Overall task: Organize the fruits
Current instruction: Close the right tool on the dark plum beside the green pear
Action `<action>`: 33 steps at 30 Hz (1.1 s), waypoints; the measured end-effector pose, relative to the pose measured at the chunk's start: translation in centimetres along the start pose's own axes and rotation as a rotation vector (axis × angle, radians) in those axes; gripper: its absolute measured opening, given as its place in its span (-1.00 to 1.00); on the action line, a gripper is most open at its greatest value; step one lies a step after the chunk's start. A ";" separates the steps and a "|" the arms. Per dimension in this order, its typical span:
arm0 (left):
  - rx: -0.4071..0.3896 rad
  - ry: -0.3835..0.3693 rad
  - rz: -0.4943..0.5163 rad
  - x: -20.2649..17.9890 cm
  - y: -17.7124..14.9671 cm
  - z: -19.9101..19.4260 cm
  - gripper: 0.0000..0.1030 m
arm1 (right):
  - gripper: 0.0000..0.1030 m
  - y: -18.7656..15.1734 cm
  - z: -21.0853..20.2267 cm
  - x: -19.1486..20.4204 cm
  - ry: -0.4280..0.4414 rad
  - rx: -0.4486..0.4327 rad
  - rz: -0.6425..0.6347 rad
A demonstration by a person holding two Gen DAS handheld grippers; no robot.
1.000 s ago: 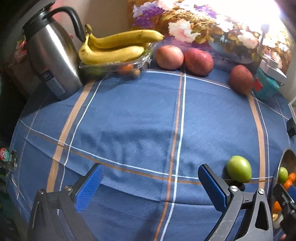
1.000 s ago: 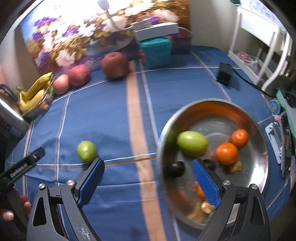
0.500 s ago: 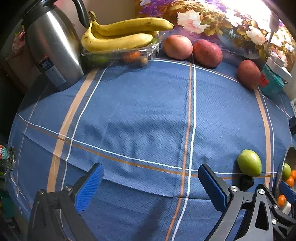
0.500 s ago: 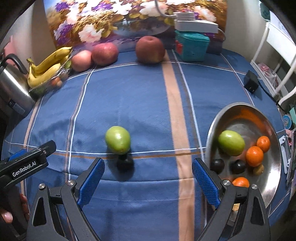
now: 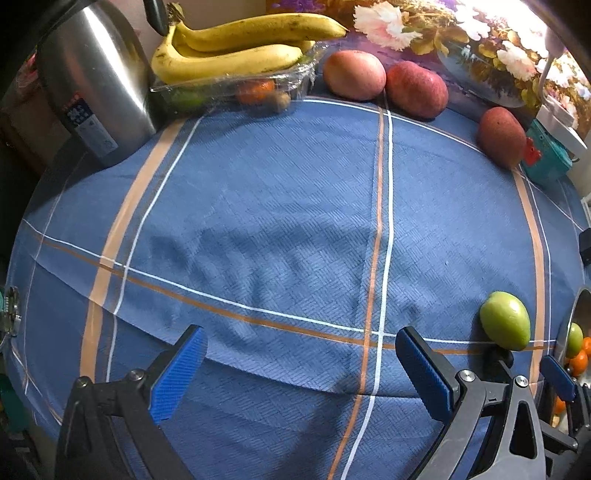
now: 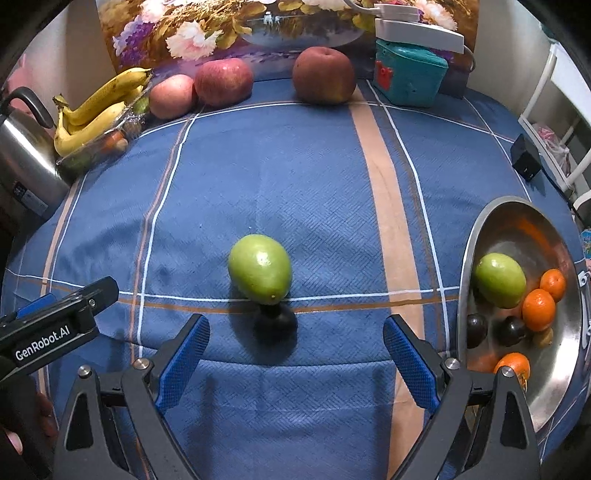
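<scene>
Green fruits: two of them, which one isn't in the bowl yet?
The green oval fruit lying on the blue tablecloth, directly ahead between the open right tongs. The other green fruit sits inside the steel bowl with the oranges.

You are in a home dining corner: counter under a blue plaid tablecloth (image 6: 295, 177), steel kettle (image 5: 92, 85), bananas (image 5: 236, 48) on a clear tray, apples (image 6: 221, 81), floral painting (image 6: 229, 26) against the wall, steel fruit bowl (image 6: 554, 236).

Kettle (image 5: 92, 85) top cut off, steel bowl (image 5: 580, 314) mostly out of frame, small dark fruit (image 6: 275, 321) type unclear
</scene>
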State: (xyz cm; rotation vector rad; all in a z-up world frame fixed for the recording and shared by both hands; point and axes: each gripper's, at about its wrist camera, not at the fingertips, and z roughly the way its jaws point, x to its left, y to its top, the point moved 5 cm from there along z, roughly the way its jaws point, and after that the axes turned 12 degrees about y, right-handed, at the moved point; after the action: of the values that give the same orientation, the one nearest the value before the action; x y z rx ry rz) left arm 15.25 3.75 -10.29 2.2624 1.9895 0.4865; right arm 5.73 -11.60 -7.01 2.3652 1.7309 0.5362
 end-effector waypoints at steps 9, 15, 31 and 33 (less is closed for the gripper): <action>-0.003 -0.029 -0.024 -0.3 0.4 0.1 1.00 | 0.37 -0.1 1.4 0.8 0.017 0.030 -0.025; -0.012 -0.039 -0.029 -0.3 0.7 -0.2 1.00 | -0.08 -0.2 2.2 1.0 0.027 0.045 -0.022; -0.032 -0.045 -0.026 -1.3 0.7 -0.9 1.00 | -0.44 -0.3 1.7 1.0 0.049 0.044 -0.021; -0.037 -0.042 -0.026 -1.4 0.8 -1.0 1.00 | -0.44 -0.4 1.4 1.0 0.054 0.044 -0.018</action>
State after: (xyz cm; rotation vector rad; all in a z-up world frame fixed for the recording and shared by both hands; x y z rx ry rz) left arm 15.54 2.12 -9.35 2.2040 1.9701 0.4660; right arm 6.13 -10.45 -8.26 2.3840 1.8031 0.5699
